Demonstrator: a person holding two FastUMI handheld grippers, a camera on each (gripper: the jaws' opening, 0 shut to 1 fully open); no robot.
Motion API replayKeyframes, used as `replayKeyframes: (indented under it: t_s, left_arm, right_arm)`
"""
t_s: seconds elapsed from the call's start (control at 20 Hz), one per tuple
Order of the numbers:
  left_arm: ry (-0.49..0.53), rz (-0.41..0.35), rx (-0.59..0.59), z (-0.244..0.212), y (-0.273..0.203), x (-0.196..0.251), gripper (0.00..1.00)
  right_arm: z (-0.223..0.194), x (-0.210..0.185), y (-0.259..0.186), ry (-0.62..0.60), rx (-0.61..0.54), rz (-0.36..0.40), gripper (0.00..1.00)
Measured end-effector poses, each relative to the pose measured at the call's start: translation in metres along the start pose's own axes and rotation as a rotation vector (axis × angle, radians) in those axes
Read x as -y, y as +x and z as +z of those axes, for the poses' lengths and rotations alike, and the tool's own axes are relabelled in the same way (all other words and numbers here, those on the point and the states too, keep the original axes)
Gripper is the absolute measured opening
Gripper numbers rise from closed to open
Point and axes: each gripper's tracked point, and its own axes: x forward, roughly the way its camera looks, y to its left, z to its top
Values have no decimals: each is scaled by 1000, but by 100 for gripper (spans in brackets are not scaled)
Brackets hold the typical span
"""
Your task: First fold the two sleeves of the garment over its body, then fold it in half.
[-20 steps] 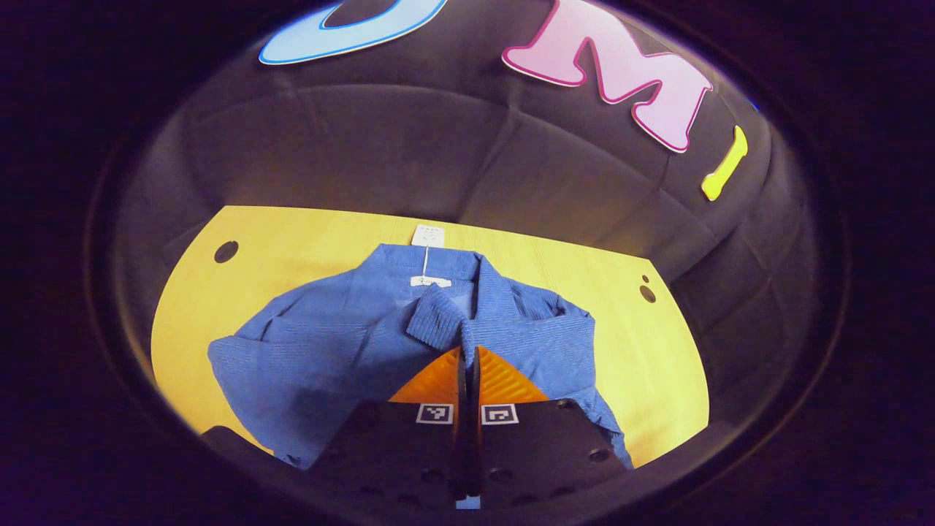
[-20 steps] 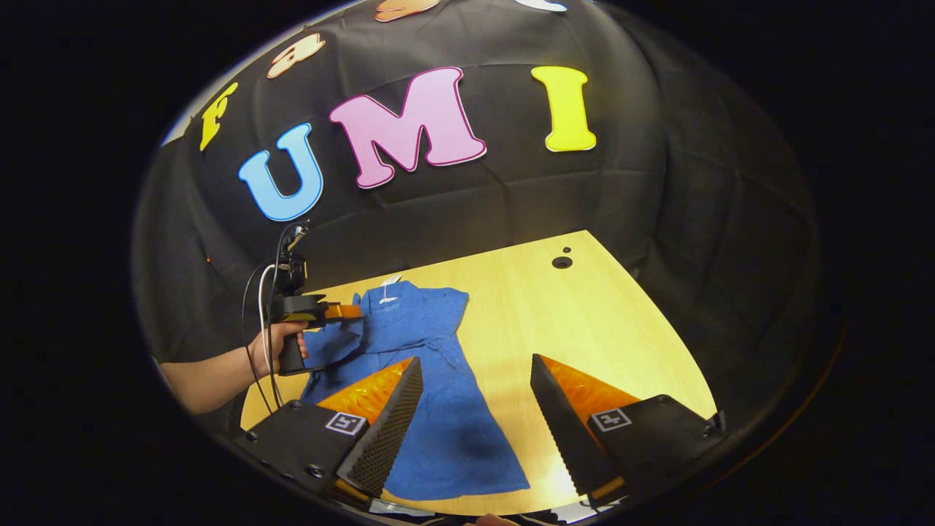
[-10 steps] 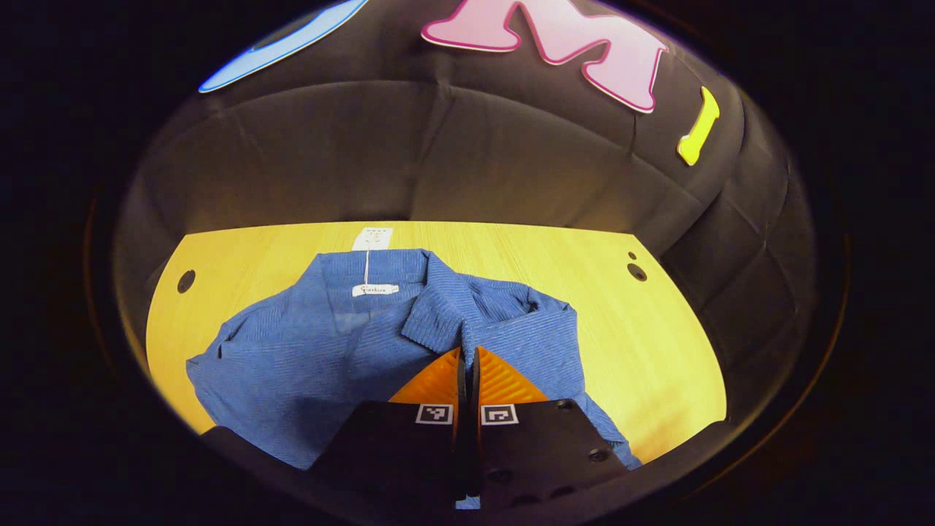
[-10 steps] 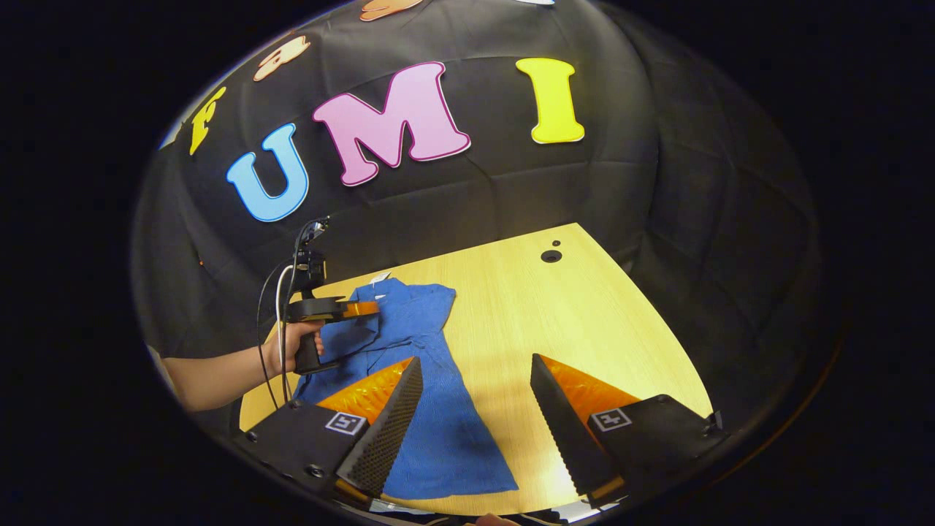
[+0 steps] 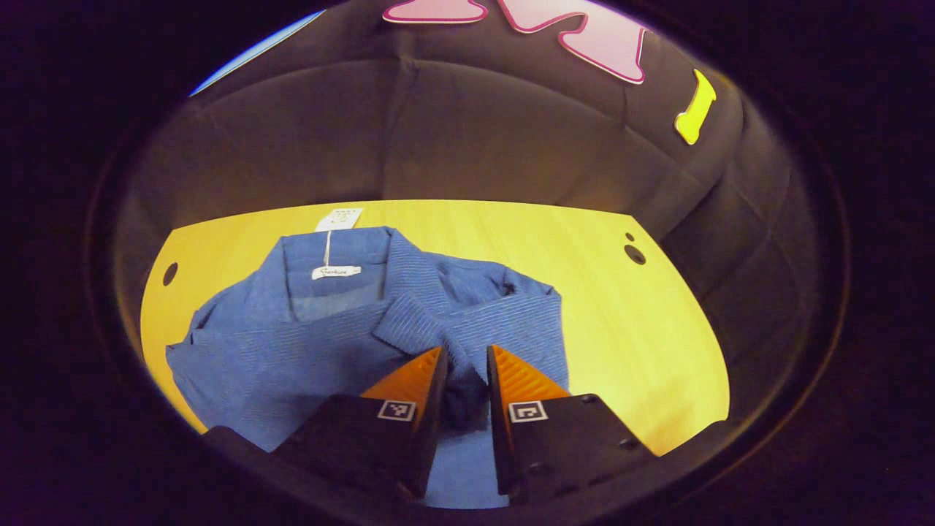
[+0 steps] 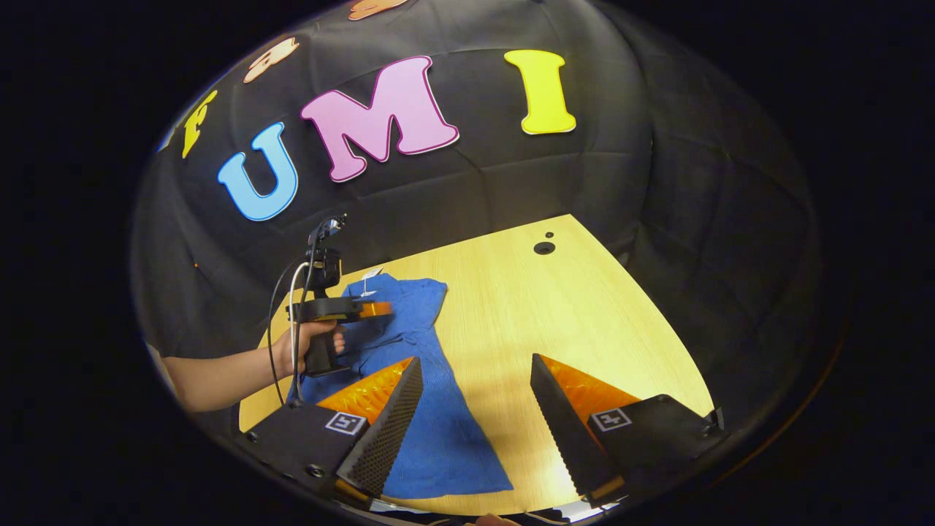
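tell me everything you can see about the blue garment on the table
The blue garment is a ribbed, finely striped knit top lying mostly flat on the yellow wooden table, neck toward the wall. A white label sits inside the collar, and a paper tag hangs past it onto the table. One sleeve is folded over the body, its cuff between the left gripper's parted fingers. The hem flares toward the right gripper.

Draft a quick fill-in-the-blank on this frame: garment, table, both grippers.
1. The ribbed blue garment lies on a ____ wooden table.
2. The left gripper has its fingers parted over the folded-in ____ of the garment.
3. The right gripper holds ____ between its wide-apart fingers.
4. A white ____ lies past the collar.

Missing: yellow; sleeve; nothing; tag
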Motion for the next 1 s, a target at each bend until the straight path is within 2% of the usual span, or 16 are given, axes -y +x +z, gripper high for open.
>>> replayKeyframes:
  t_s: [0.05, 0.15, 0.2, 0.25, 0.3, 0.5, 0.6, 0.75, 0.8, 0.9, 1.0]
  left_arm:
    - [9, -41, 13, 4, -3, 13, 35]
    - [39, -140, 42, 10, -8, 46, 51]
    - [49, -213, 49, 11, -23, 65, 67]
    - [50, -261, 67, 14, -31, 82, 69]
    - [43, -278, 97, 18, -37, 89, 72]
    - [-17, -178, 204, 22, -82, 65, 86]
    - [-13, -119, 216, 7, -116, 41, 85]
    - [-59, -24, 202, -35, -167, -7, 85]
    - [-96, 5, 202, -51, -181, -25, 82]
    - [-178, 68, 174, -95, -208, -57, 85]
    - [-232, 167, 115, -147, -227, -95, 85]
  right_arm:
    - [0, 0, 0, 3, -1, 1, 96]
    - [1, -1, 3, 3, -1, 4, 96]
    - [0, -2, 3, 3, 0, 6, 96]
    - [0, -2, 6, 3, -2, 8, 96]
    - [-2, -4, 7, 2, -6, 10, 96]
    - [-11, -10, 12, 0, -18, 27, 96]
    - [-18, -14, 15, -8, -32, 34, 96]
    - [-30, -22, 20, -19, -56, 56, 96]
    - [-36, -25, 22, -20, -68, 62, 96]
    - [-51, -27, 27, -17, -112, 78, 96]
    - [-67, -23, 30, -23, -159, 67, 96]
